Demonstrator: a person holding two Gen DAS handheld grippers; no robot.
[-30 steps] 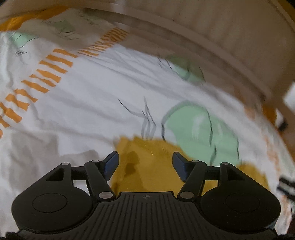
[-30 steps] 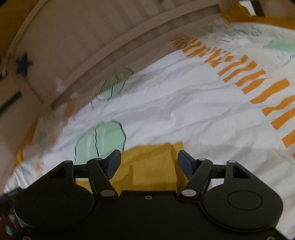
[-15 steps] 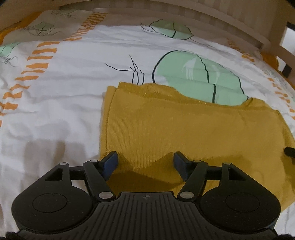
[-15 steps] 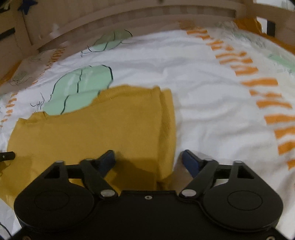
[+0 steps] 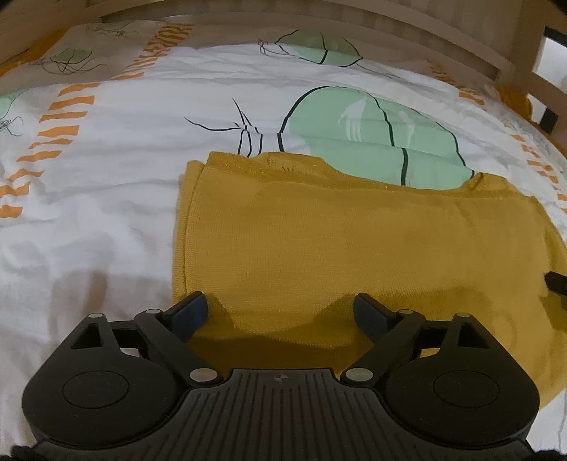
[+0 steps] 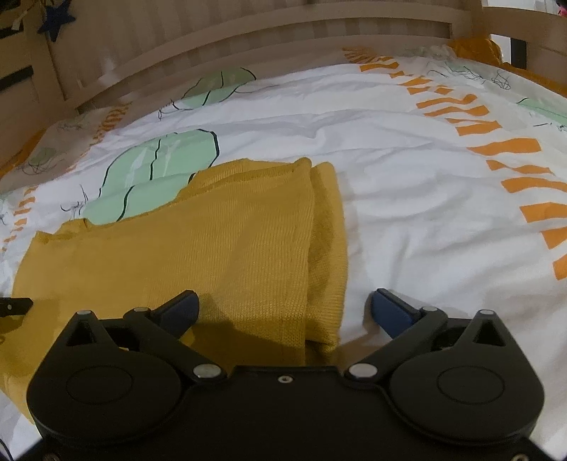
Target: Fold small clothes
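- Garment (image 5: 354, 248): mustard-yellow knit, folded, flat on bed sheet (image 5: 106, 212); seen from both wrist views (image 6: 212, 255); far edge overlapping green cactus print (image 5: 372, 134) on sheet.
- Fold detail, right wrist view: narrow doubled strip along right edge of garment, lying beside and slightly under the main panel; near corner of that strip ending between the jaws.
- Fold detail, left wrist view: left edge showing a thin second layer just outside the top layer; far edge slightly uneven.
- Left gripper (image 5: 280, 312): jaws spread wide, holding nothing; positioned low over near-left portion of garment; left fingertip at the garment's left edge, right fingertip over the knit; contact with fabric not determinable.
- Right gripper (image 6: 285, 308): jaws spread wide, holding nothing; left fingertip over the knit, right fingertip over bare sheet just beyond the garment's right edge; near-right corner of garment between the two.
- Black tip of the other gripper visible at frame edge in each view, beside the garment's near edge.
- Bed sheet: white, printed with orange dashes (image 6: 514, 145) and green cactus shapes; lightly creased.
- Wooden bed frame (image 6: 248, 32): pale slatted rail along far side of bed.
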